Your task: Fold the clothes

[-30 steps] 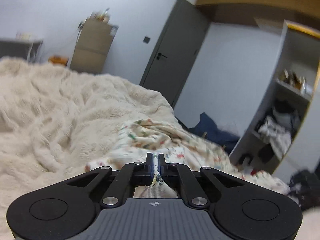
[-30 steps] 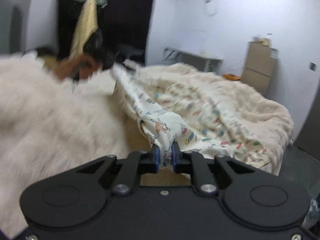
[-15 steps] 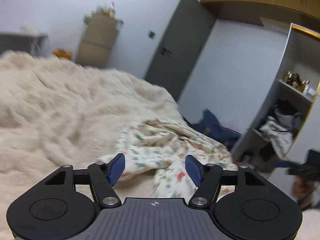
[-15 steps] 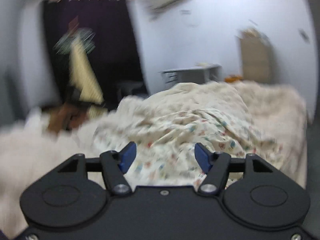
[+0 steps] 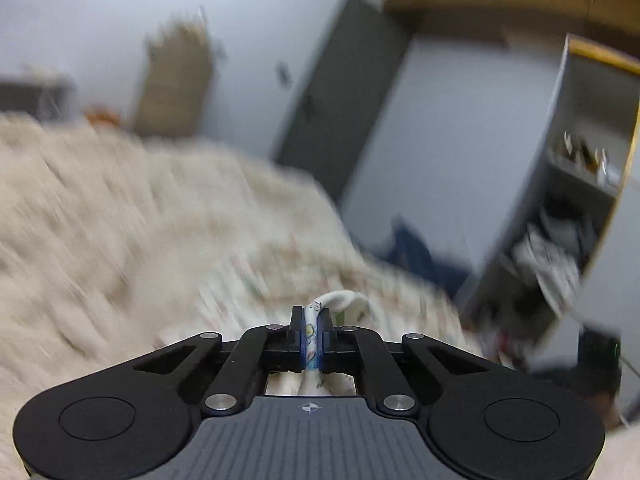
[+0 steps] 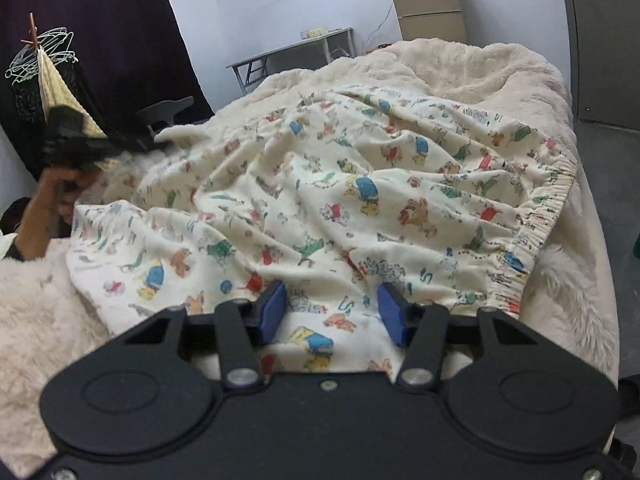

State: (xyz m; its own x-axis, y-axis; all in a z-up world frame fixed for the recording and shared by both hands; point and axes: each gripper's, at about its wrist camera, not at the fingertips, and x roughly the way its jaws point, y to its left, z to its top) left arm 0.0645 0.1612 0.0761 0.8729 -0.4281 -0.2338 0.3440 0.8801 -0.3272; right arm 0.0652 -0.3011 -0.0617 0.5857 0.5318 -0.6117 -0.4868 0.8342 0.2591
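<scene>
A cream garment (image 6: 340, 184) printed with small cartoon figures lies rumpled on a fluffy cream blanket (image 6: 480, 68), its elastic waistband (image 6: 548, 208) at the right. My right gripper (image 6: 332, 312) hovers low over the garment's near edge. Its jaws are closing, with a hump of the cloth between the blue pads (image 6: 272, 308), which do not press on it. In the blurred left wrist view my left gripper (image 5: 311, 328) is shut on a thin fold of the garment (image 5: 340, 300). The right wrist view shows that gripper (image 6: 76, 140) and the person's hand (image 6: 52, 192) at the garment's far left corner.
A desk (image 6: 296, 50), a tan fridge (image 6: 432, 4) and a grey door (image 6: 600, 40) stand beyond the bed. A dark curtain (image 6: 100, 40) with wire hangers (image 6: 40, 52) is at the left. An open shelf unit (image 5: 560, 220) and dark blue cloth (image 5: 416, 248) lie past the bed's end.
The left gripper opened, then shut again on a fold of the garment. The right gripper let go of the lifted cloth, rolled and sank over the spread garment with its jaws apart.
</scene>
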